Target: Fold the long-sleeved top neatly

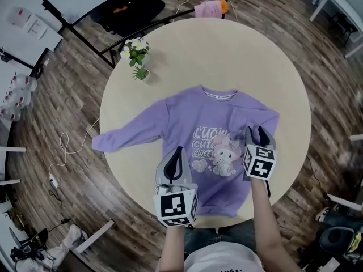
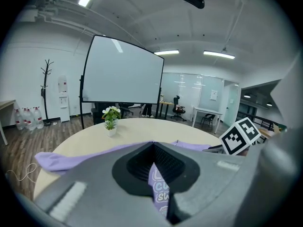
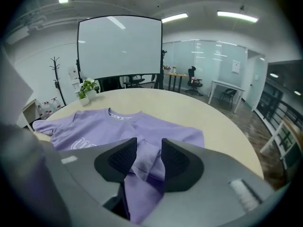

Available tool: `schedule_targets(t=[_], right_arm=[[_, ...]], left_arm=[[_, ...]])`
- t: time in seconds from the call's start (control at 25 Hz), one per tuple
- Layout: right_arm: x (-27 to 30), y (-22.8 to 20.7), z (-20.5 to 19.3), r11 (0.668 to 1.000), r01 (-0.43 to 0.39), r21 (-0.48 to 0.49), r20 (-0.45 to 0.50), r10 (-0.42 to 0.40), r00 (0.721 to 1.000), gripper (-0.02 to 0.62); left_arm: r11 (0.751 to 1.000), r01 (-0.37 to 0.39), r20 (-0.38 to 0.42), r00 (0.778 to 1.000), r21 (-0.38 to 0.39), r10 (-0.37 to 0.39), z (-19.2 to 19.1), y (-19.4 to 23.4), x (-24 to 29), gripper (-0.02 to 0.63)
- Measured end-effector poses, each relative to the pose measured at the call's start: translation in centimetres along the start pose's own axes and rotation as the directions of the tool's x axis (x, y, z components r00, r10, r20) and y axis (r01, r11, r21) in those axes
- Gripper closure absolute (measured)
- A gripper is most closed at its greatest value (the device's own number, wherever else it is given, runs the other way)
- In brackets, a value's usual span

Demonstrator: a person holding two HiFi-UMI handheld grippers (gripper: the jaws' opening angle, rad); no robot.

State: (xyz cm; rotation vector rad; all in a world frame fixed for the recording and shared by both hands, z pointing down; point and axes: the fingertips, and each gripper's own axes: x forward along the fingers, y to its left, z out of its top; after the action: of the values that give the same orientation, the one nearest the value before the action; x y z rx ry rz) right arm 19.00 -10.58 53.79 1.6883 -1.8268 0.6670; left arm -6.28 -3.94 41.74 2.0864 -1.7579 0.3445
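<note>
A purple long-sleeved top (image 1: 193, 115) with a cartoon print lies flat, front up, on the round beige table (image 1: 227, 55). Its left sleeve (image 1: 122, 136) stretches out to the left. The right sleeve (image 1: 262, 120) is folded inward over the body. My right gripper (image 1: 256, 132) hovers over that folded sleeve. Its jaws (image 3: 149, 143) stand apart, and the ribbed cuff (image 3: 146, 163) lies loose between them. My left gripper (image 1: 178, 153) is over the lower left of the top, with its fingertips (image 2: 152, 144) together and nothing between them.
A small potted plant (image 1: 136, 52) with white flowers stands at the table's far left. Beyond the table are a whiteboard stand's black legs (image 1: 142, 30) and a pink cloth (image 1: 209, 8). A white cable (image 1: 62, 152) trails on the wood floor at left.
</note>
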Motion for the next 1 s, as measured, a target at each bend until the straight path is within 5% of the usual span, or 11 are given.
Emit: schedule_targets(t=[0.48, 0.76, 1.0], right_arm=[[1.4, 0.9, -5.2, 0.991, -0.064, 0.116, -0.186, 0.085, 0.979, 0.42], [1.2, 0.6, -4.7, 0.994, -0.058, 0.09, -0.164, 0.072, 0.984, 0.542], [-0.4, 1.3, -2.4, 0.997, -0.05, 0.063, -0.099, 0.056, 0.993, 0.555]], left_arm=[[1.0, 0.028, -0.023, 0.999, 0.008, -0.028, -0.2, -1.5, 0.6, 0.606], [1.0, 0.014, -0.025, 1.0, -0.001, -0.014, -0.5, -0.9, 0.7, 0.606], [1.0, 0.005, -0.014, 1.0, -0.005, -0.005, -0.2, -0.2, 0.1, 0.606]])
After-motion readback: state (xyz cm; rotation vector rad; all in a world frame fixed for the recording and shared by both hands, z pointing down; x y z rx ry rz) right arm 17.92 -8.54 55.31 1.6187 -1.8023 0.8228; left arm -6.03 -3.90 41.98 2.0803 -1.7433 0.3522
